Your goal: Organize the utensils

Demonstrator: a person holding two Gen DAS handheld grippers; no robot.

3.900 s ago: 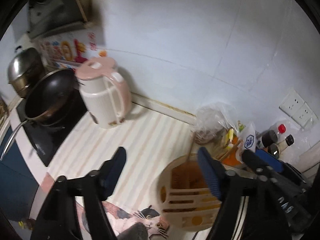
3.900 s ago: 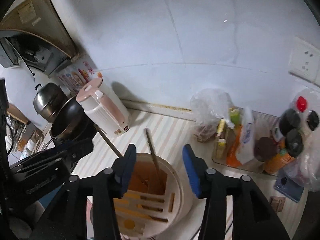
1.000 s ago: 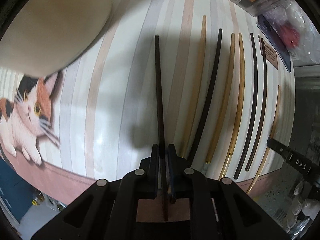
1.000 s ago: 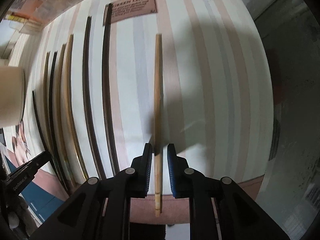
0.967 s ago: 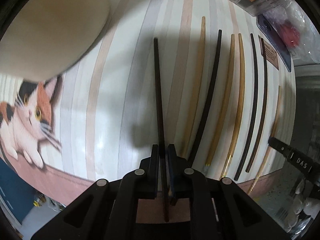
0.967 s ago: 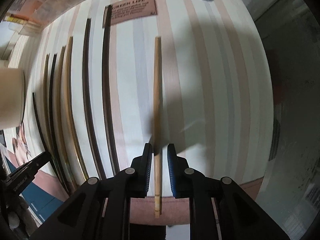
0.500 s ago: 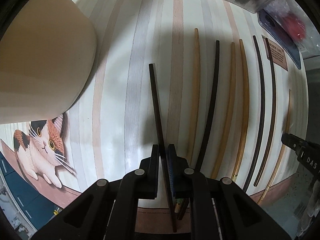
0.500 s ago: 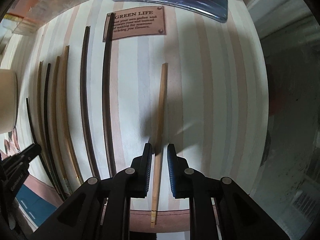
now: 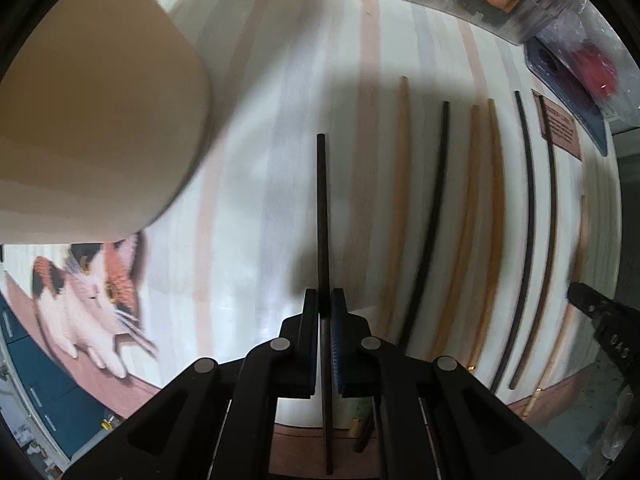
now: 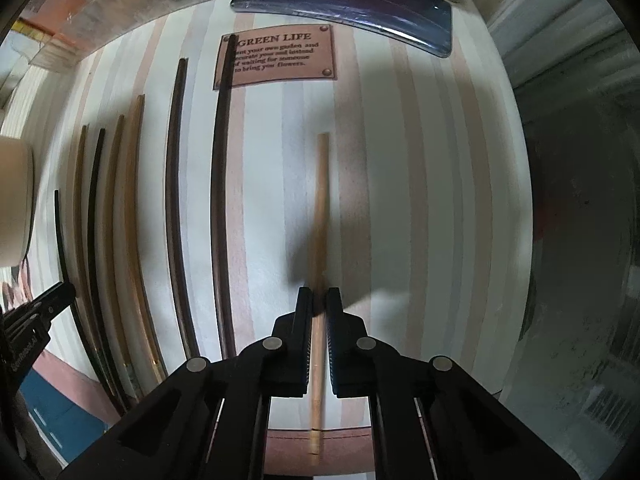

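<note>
Two grippers: left gripper point(image 9: 324, 300) clamped on one dark chopstick point(image 9: 322, 208), right gripper point(image 10: 319, 300) clamped on one light chopstick point(image 10: 321, 208). Seven more chopsticks point(image 9: 430, 216) flat on striped mat point(image 9: 248, 184) between them.

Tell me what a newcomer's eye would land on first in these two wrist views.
First, the two clamped sticks: the left gripper is shut on a dark chopstick, the right gripper on a light wooden chopstick, each running up the middle of its view. Next, the row of dark and wooden chopsticks lying side by side on the striped mat. The calico cat print at the left view's lower left also stands out.
</note>
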